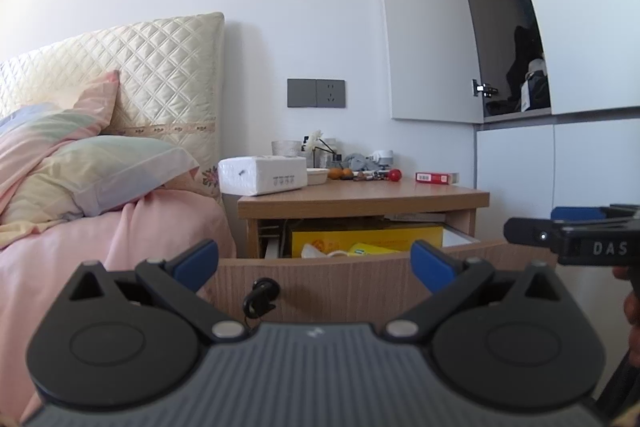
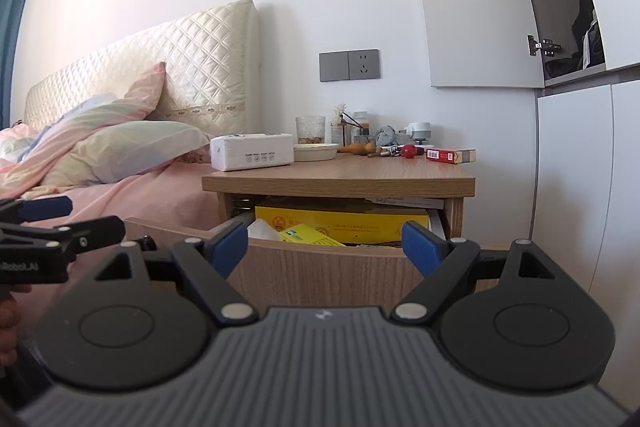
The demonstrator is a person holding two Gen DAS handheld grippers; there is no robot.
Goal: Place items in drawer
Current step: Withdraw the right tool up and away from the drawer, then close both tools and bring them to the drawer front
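Observation:
A wooden nightstand [image 1: 360, 195] stands beside the bed with its top drawer [image 1: 320, 279] pulled open. The drawer holds a yellow box [image 1: 368, 237] and small packets; it also shows in the right wrist view [image 2: 332, 267]. On top lie a white tissue pack [image 1: 262, 175], a red cigarette box [image 1: 436, 177], a red ball [image 1: 395, 175], keys and small clutter. My left gripper [image 1: 314, 261] is open and empty in front of the drawer. My right gripper [image 2: 324, 243] is open and empty, level with the drawer front.
A bed with pink bedding [image 1: 100, 247] and pillows is left of the nightstand. A white wardrobe [image 1: 560, 167] with one open door stands on the right. A grey wall socket [image 1: 316, 93] is above the nightstand. A black knob [image 1: 262, 293] is on the drawer front.

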